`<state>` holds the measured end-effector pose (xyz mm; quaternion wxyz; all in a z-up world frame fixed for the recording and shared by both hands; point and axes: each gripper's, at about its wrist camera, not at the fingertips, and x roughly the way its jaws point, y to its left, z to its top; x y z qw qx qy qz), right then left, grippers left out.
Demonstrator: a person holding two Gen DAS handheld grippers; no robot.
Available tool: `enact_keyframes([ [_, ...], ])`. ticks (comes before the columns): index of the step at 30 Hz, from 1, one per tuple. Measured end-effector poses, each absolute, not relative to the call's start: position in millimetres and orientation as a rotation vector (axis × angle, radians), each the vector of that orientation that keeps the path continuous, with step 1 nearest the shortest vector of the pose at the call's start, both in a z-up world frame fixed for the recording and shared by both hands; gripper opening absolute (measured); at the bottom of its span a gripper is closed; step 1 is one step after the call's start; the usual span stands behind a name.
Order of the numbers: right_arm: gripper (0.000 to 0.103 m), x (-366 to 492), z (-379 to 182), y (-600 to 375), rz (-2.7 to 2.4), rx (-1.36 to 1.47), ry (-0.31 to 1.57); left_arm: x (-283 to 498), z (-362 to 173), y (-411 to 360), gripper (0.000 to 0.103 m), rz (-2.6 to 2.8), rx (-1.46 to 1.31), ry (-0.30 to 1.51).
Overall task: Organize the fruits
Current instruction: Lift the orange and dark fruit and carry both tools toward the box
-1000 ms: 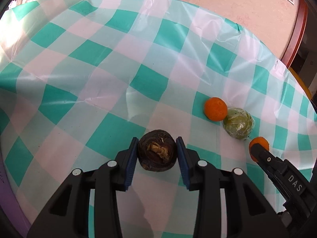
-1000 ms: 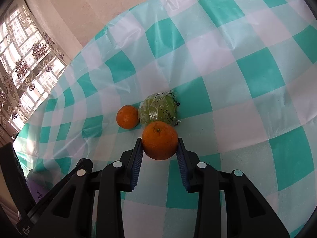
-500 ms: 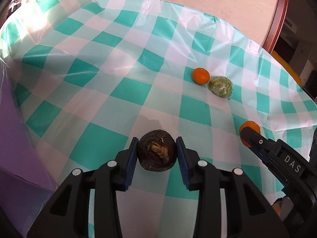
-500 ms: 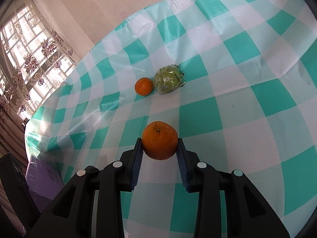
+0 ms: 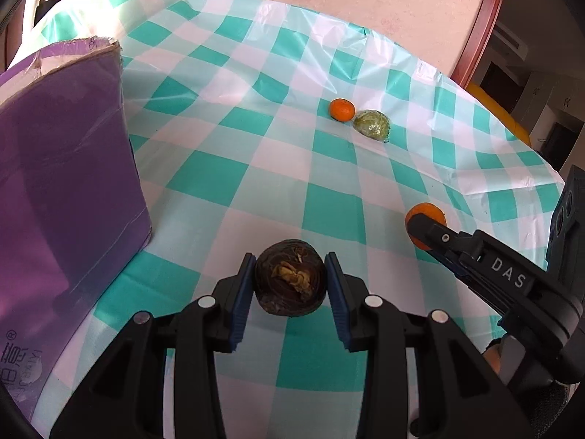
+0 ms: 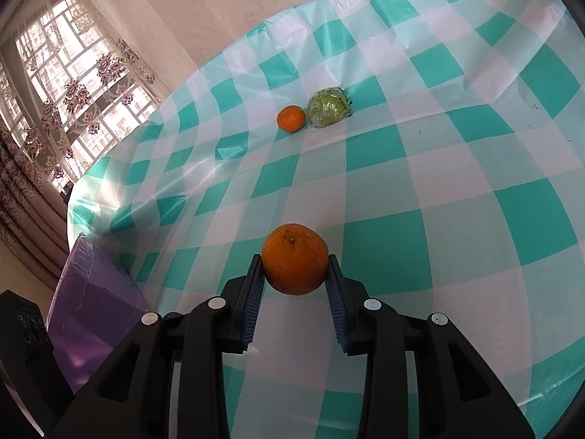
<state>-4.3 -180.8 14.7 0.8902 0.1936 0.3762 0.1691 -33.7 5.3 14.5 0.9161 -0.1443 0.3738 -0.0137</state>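
Both tongs (image 5: 290, 285) (image 6: 295, 285) withdrawn, fruit gripped

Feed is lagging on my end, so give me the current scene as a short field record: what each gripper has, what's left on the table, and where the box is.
left gripper: shut on dark brown fruit
right gripper: shut on large orange
on tablecloth: small orange beside wrapped green fruit, far side; contact unclear
purple box: on the table, left of the left gripper
inside of box: not visible
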Motion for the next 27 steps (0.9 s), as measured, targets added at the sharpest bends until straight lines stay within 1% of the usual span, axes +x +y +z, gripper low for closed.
enact_keyframes([
  [15, 0.035, -47.3, 19.2, -159.1, 0.379, 0.321, 0.793, -85.7, 27.8, 20.7, 0.038, -0.025, -0.315, 0.645],
  [21, 0.035, -59.1, 44.5, -140.9, 0.432, 0.337, 0.729, -123.2, 71.6, 25.4, 0.039, 0.038, -0.227, 0.466],
  [27, 0.035, -72.3, 82.4, -104.4, 0.510, 0.285, 0.651, -162.7, 108.9, 52.0, 0.039, 0.184, -0.197, 0.320],
])
